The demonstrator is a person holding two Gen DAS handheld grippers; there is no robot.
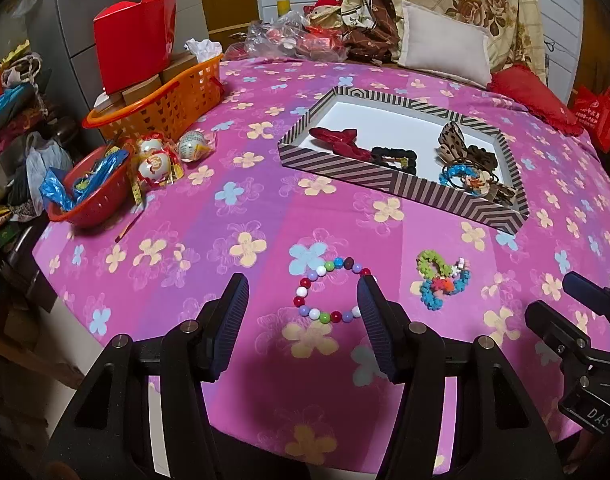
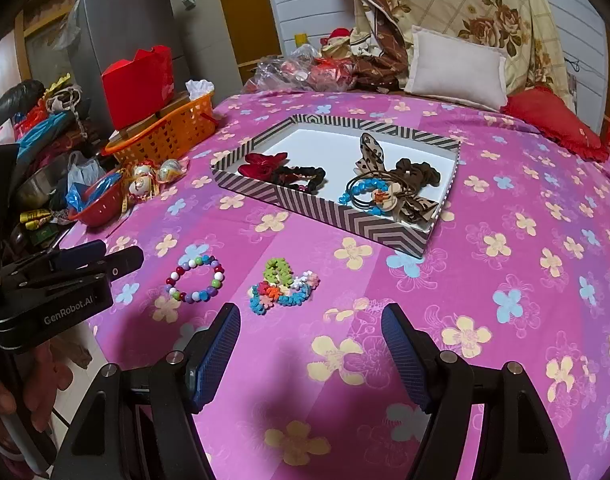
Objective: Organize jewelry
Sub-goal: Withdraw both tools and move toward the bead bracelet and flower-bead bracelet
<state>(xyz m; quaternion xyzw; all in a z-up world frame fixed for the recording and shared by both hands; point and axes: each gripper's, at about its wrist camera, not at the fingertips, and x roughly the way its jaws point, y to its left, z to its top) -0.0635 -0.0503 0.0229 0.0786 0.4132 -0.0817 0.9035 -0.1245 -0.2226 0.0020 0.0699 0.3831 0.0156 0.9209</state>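
Bracelet of round glossy beads lay flat on the tablecloth, in front of the left gripper, whose jaws were spread wide, nothing held. Likely light, hard beads on a cord: floppy ring, slick surfaces, so pinch across one side of the loop. Beside it sat a cluster of flower-shaped hair ties, probably soft and easier to grip. Right gripper also gaped empty. Striped tray, stiff card by the look, already held scrunchies and bows.
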